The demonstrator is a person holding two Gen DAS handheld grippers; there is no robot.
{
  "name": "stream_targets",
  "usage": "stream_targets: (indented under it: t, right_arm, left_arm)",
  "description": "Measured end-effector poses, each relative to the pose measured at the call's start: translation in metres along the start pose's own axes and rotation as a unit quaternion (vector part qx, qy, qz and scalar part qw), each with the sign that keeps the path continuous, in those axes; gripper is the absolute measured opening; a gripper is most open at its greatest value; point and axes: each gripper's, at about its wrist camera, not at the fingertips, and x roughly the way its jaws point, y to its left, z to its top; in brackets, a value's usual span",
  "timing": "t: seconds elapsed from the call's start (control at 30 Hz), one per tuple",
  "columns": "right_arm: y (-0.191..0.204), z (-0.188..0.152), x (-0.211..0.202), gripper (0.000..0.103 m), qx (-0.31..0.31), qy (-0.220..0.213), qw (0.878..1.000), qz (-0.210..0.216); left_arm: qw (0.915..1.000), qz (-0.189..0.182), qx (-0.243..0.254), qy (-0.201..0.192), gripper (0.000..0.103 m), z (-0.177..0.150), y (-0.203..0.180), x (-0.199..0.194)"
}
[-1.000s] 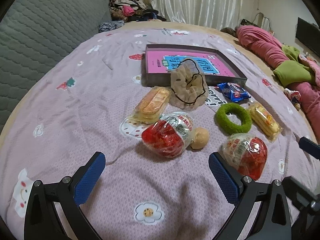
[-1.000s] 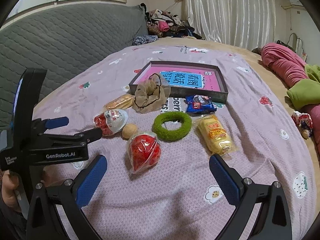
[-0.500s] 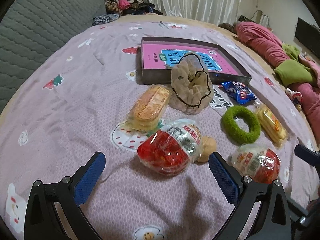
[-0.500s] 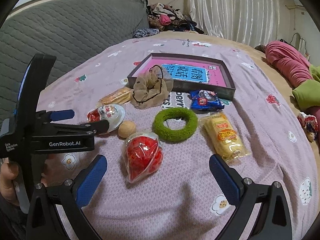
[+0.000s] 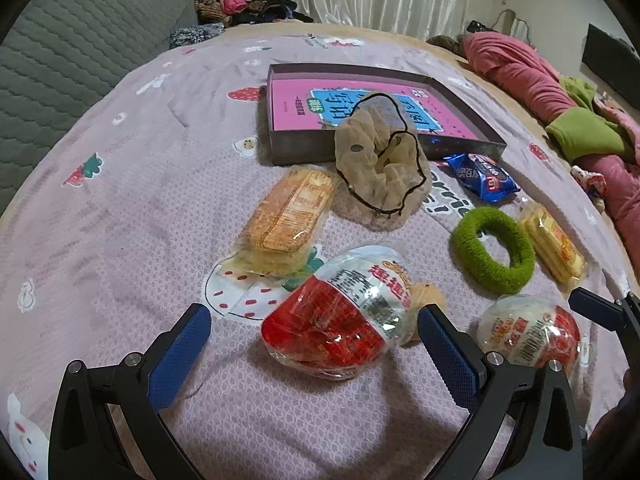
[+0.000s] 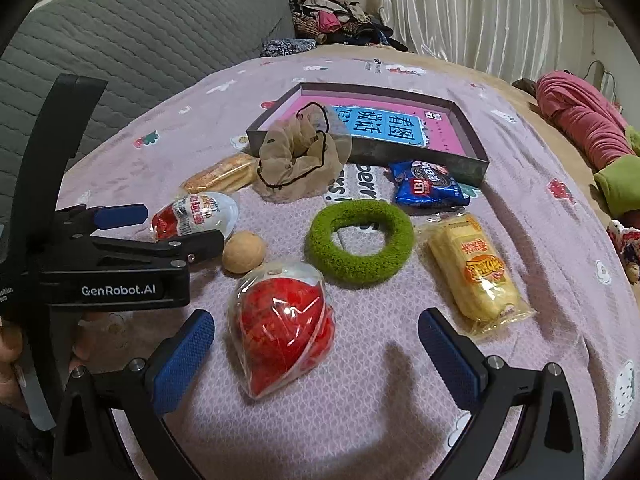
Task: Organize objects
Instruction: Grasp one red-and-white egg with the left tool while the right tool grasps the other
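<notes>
While both claws hang spread wide, gripping nothing, left claw (image 5: 310, 342) brackets a red-white egg pack (image 5: 338, 312) lying on the bed (image 5: 120, 200): long axis diagonal, white end twd the box (image 5: 304, 142), red end twd cam. Right claw (image 6: 316, 344) faces 2nd egg pack (image 6: 280, 324), red end nearest.

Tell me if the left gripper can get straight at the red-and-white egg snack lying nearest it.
Probably yes. The left gripper is open, and the red-and-white egg snack lies between its fingers with nothing in front of it. The small brown ball sits right against the snack's far side and might get nudged.
</notes>
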Motion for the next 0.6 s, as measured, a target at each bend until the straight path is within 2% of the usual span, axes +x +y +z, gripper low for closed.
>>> stream_targets:
  t: [0.27, 0.6]
  right_arm:
    - [0.003, 0.004, 0.007, 0.092, 0.001, -0.002, 1.000, 0.007]
    - [0.009, 0.003, 0.016, 0.070, -0.005, 0.005, 1.000, 0.014]
  left_arm:
    - [0.9997, -0.023, 0.002, -0.007, 0.100, 0.000, -0.003, -0.001]
    - [0.9994, -0.034, 0.002, -0.002, 0.096, 0.000, 0.000, 0.006]
